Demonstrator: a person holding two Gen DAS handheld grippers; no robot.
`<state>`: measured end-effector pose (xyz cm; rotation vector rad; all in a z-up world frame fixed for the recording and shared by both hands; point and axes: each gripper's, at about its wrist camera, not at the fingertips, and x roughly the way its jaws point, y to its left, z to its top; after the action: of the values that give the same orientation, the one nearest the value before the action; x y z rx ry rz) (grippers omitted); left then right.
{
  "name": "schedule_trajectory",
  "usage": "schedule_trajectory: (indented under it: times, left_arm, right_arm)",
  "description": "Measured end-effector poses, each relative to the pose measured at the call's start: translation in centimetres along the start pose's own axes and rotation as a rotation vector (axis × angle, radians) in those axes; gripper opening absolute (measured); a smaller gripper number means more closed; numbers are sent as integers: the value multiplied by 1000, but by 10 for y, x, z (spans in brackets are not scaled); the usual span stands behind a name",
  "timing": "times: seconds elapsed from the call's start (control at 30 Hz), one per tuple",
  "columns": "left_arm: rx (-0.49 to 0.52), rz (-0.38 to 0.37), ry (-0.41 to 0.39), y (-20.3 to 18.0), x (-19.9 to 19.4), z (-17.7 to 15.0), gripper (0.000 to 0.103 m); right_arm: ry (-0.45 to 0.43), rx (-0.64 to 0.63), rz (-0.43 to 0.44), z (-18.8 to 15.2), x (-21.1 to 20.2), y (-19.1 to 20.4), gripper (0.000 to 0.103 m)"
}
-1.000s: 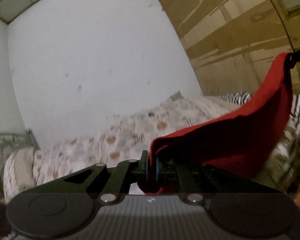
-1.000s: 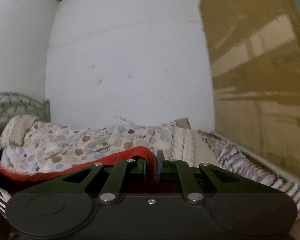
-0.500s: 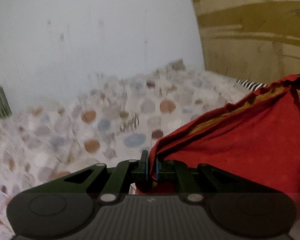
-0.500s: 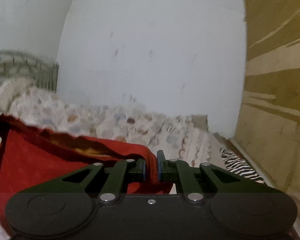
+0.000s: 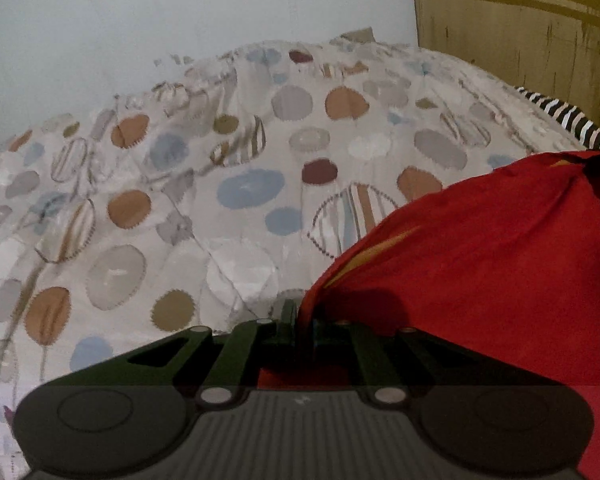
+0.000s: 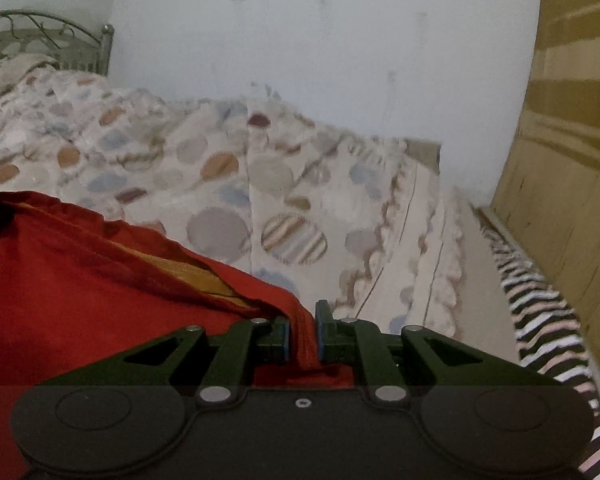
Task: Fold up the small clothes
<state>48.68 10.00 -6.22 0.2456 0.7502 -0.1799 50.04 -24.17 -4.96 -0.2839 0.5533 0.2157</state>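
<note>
Left gripper [image 5: 304, 320], right gripper [image 6: 302, 330] each clamp red cotton garment [image 5: 480, 260], now lowered toward dotted bedspread [image 5: 220, 200] at 12 o'clock; laydown imminent.

Bed [image 5: 80, 352] seen in both wrist views, set against a pale wall. It is covered by a cream bedspread [image 5: 236, 184] printed with round spots in blue, brown, grey and maroon, some striped. A zebra-striped cloth [image 6: 540, 312] is laid along the bed's edge beside the wooden panel. A metal bedstead [image 6: 60, 40] is seen at the far end. A red garment [image 5: 480, 264] appears to be draped partly onto the bedspread; contact is not clear.
</note>
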Motion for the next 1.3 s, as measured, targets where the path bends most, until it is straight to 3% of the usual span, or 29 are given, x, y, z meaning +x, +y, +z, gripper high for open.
schedule_trajectory:
  times: [0.13, 0.23, 0.27, 0.37, 0.53, 0.57, 0.6, 0.67, 0.8, 0.93, 1.1, 1.2, 1.3]
  left_arm:
    - [-78, -57, 11, 11, 7, 2, 11]
    - [-204, -135, 21, 32, 8, 5, 17]
    - [-241, -148, 21, 39, 7, 6, 26]
    - [-331, -130, -21, 56, -1, 7, 70]
    - [-391, -126, -108, 77, -24, 3, 92]
    - [-397, -114, -116, 79, -29, 0, 95]
    - [-396, -105, -120, 79, -34, -2, 97]
    - [-381, -96, -121, 76, -43, -9, 100]
    - [-349, -103, -122, 57, -67, -40, 102]
    - [-327, -108, -115, 33, -86, -75, 102]
    - [-307, -25, -43, 12, -90, -106, 102]
    - [-386, 6, -14, 15, -89, -119, 103]
    - [-545, -5, -12, 29, -90, -135, 103]
  right_arm:
    - [46, 62, -11, -12, 20, -6, 16]
    - [59, 147, -17, -17, 24, -19, 28]
    - [58, 164, -18, -18, 22, -22, 31]
    - [52, 171, -41, -19, 17, -27, 42]
    - [50, 174, -120, -22, 6, -36, 65]
    - [49, 187, -138, -24, 3, -39, 81]
    - [40, 202, -158, -26, -2, -43, 96]
    - [6, 226, -170, -30, -13, -48, 102]
    - [-38, 237, -132, -37, -37, -50, 102]
    - [-72, 164, -52, -44, -58, -35, 102]
    - [-5, 82, -11, -50, -57, -15, 102]
    - [63, 65, -110, -60, -49, -7, 102]
    - [40, 134, -164, -72, -56, -10, 102]
